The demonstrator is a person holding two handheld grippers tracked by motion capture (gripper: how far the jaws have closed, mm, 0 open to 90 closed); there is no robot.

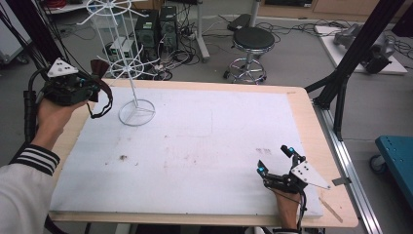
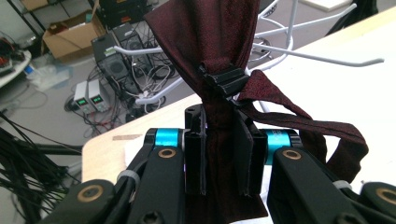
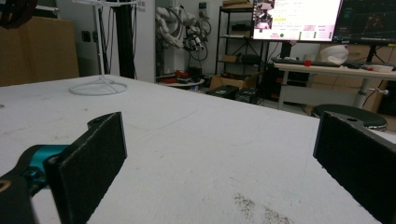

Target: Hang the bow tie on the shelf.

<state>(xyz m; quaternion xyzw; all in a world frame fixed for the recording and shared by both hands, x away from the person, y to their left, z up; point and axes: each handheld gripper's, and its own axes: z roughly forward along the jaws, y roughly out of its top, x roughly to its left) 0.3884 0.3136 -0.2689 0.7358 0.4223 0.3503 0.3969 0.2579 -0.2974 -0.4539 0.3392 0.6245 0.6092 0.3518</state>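
While my left gripper (image 2: 219,158) pinches the dark red bow tie (image 2: 210,37) just below its black clasp (image 2: 224,79), close beside the white wire rack (image 1: 127,63), the cloth feels soft, light and floppy, so the stiff knot seems the surest hold. Its strap (image 2: 322,126) droops in a loop. Well apart from the rack, my right gripper (image 3: 219,163) rests spread wide and empty on the white table (image 1: 195,146).

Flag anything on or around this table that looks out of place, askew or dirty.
Little stands out. The white mat carries small dark smudges, one near its left edge and one ahead of the right gripper, which rests open on it. The white wire rack stands upright. The left gripper is shut on a dark red bow tie.
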